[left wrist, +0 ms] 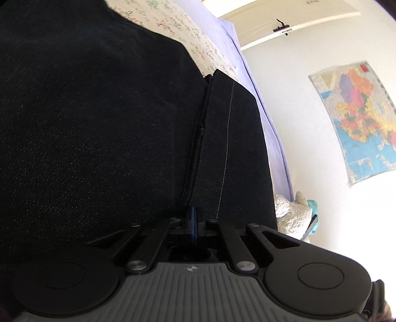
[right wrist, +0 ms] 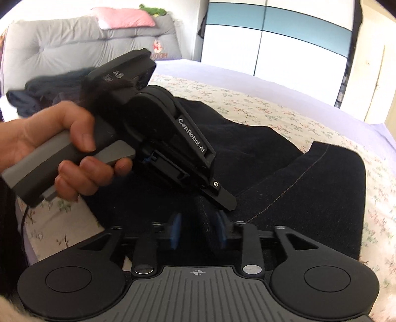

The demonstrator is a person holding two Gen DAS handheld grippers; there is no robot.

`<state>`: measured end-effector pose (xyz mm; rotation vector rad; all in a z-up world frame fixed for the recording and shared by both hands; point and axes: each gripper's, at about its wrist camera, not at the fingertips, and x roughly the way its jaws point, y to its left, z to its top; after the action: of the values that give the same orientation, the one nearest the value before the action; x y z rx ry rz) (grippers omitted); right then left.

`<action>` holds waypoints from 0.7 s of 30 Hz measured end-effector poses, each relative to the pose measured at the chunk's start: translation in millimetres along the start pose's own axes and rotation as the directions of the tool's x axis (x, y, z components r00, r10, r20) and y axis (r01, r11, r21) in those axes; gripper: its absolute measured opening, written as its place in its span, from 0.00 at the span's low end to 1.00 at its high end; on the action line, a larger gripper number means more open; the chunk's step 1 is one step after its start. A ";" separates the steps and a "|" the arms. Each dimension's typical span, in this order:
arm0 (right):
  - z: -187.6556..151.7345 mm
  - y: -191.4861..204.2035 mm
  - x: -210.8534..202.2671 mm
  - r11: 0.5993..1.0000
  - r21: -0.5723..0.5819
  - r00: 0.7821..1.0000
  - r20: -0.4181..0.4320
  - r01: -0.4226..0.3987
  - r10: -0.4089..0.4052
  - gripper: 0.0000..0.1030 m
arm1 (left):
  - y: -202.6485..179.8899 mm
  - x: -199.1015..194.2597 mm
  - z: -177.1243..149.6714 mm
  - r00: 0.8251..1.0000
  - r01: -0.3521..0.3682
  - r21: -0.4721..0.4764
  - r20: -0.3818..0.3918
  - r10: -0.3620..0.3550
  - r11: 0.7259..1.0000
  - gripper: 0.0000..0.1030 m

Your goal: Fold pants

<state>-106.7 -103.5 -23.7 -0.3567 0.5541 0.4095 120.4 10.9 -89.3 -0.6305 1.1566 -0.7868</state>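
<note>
At the far left of the right wrist view a hand (right wrist: 61, 146) wraps a grey-and-black pistol handle, a finger lying along the grey trigger bar; this is the left gripper (right wrist: 226, 201), a matte black plastic body with round hinge housings and white lettering on its arm, its flat finger slanting down to a rolled ridge of the pants (right wrist: 309, 198). In its own camera the two blue pads are pressed together, with a thin seam edge of that cloth pinched between them – a tight, narrow grip at (left wrist: 192, 220). The pants are heavy, very dark denim with a faint speckled weave and a pale line of stitching along a flat band; they lie spread over a bedspread (right wrist: 284, 111) of cream cotton printed with small flowers, edged in lilac. Further right, the right gripper (right wrist: 198, 230) stands part open: its blue rubber pads are set apart – the left one clear of the cloth, while a soft upright fold of denim stands in the gap and leans against the right pad. Behind, a tufted grey headboard cushion (right wrist: 61, 44) carries a pink pillow (right wrist: 123, 17), and a colourful map (left wrist: 356, 119) hangs on the white wall.
</note>
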 end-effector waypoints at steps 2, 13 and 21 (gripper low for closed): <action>-1.9 9.3 6.7 0.994 -0.086 0.997 -0.041 0.063 -0.066 0.37 | -1.9 -1.0 -0.2 1.000 -0.008 0.012 0.000 0.008 1.000 0.52; -2.2 26.0 0.3 0.953 -0.231 0.980 0.036 0.196 -0.193 0.15 | -10.5 -16.1 20.1 0.994 -0.016 -0.041 0.103 0.020 0.999 0.92; -2.5 -4.1 -45.5 0.992 -0.068 0.988 0.123 0.106 -0.097 0.14 | -31.7 28.3 50.7 0.999 0.036 -0.032 0.036 -0.035 0.999 1.00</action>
<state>-141.1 -120.7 1.1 -0.4277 0.4030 0.3514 167.7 -28.6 -65.4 -0.6919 1.1303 -0.7852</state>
